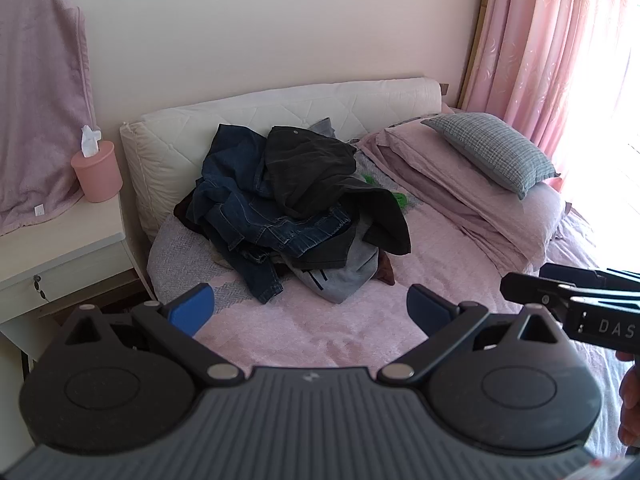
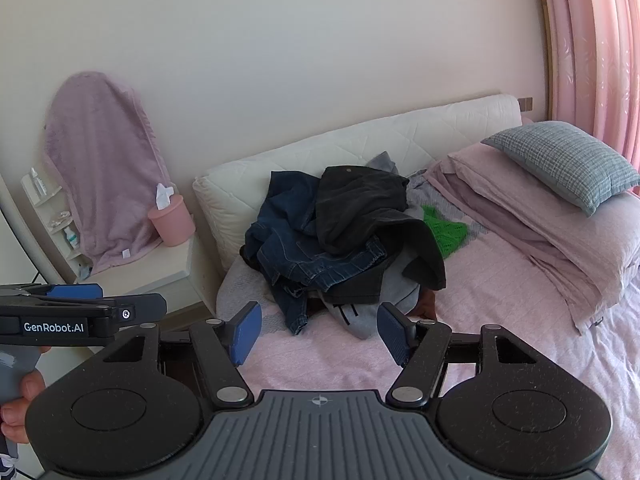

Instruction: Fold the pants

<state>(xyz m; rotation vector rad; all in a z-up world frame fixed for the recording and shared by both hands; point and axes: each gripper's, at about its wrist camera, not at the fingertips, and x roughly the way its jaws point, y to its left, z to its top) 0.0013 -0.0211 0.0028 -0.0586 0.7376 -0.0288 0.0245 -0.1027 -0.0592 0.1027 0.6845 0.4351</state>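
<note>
While nothing is gripped yet: left tool (image 1: 310, 308) and right tool (image 2: 319, 330) both spread wide, empty, hovering above pink bedspread (image 1: 320, 328). Straight ahead of both, against white quilted headboard (image 1: 280, 108): tangled heap of dark trousers (image 1: 288, 204), black pair draped over blue denim (image 1: 256, 216). No clear long axis. Denim leg hem trailing nearest, slightly left of centre; probably within easier reach of left tool.
</note>
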